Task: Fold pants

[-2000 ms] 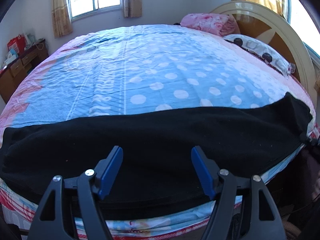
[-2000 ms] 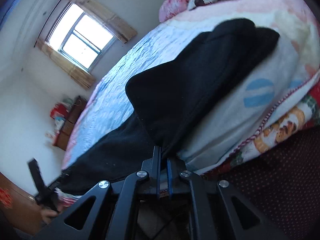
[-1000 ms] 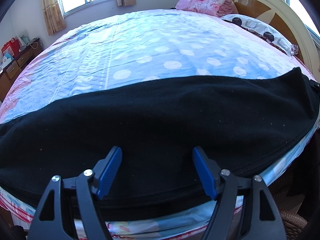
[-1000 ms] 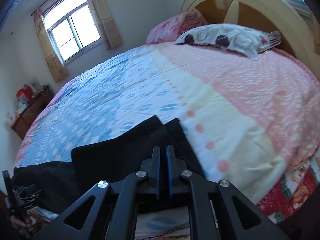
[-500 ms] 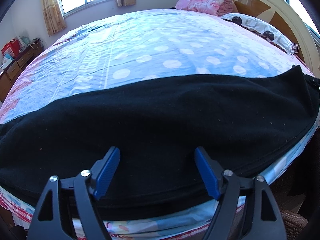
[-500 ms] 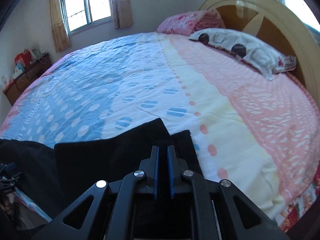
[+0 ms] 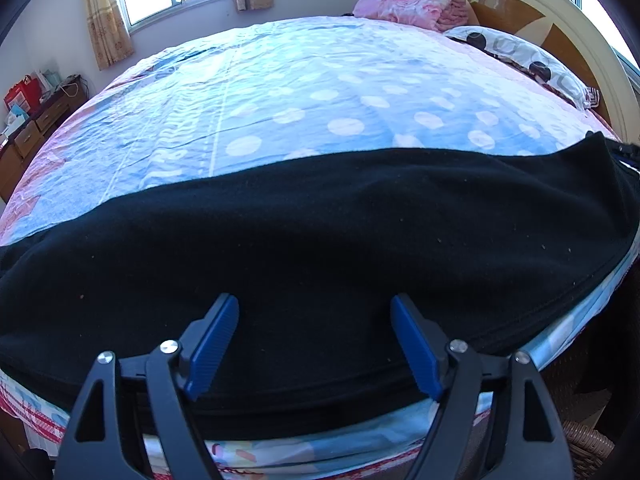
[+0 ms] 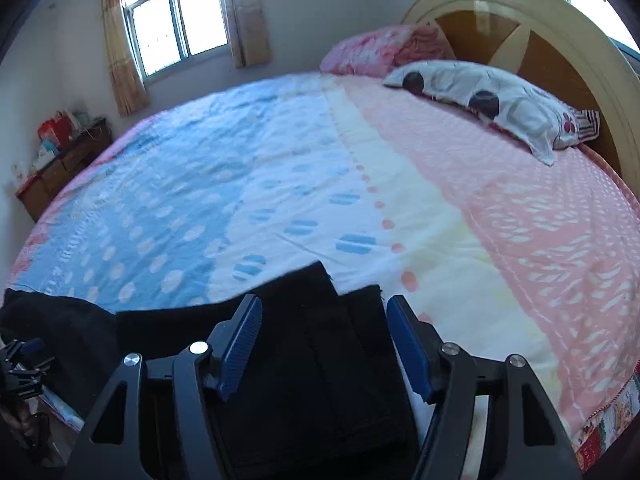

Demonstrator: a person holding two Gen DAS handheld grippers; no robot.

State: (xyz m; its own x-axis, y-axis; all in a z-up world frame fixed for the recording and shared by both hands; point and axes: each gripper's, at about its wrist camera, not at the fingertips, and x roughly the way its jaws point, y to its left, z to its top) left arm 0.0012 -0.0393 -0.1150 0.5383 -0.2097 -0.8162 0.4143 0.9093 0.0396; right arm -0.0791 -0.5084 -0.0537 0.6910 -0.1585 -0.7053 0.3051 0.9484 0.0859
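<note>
Black pants (image 7: 320, 240) lie stretched sideways along the near edge of the bed (image 7: 280, 100). My left gripper (image 7: 314, 304) hovers over their middle, open, with nothing pinched between its blue pads. In the right wrist view the pants' leg ends (image 8: 312, 340) lie flat on the sheet, one cuff slightly ahead of the other. My right gripper (image 8: 324, 304) stands over these ends and its jaws are opening. The cloth lies between them but the pads do not press on it. The left gripper (image 8: 20, 360) shows small at the far left edge of that view.
A patterned pillow (image 8: 492, 100) and a folded pink blanket (image 8: 380, 52) lie by the curved headboard (image 8: 540, 32). A wooden dresser (image 8: 60, 160) stands left of the bed, under a window (image 8: 176, 16). A wicker item (image 7: 584, 444) sits on the floor at the lower right.
The right gripper's jaws have parted and let go of the leg ends, which now rest on the bed. The left gripper has held still.
</note>
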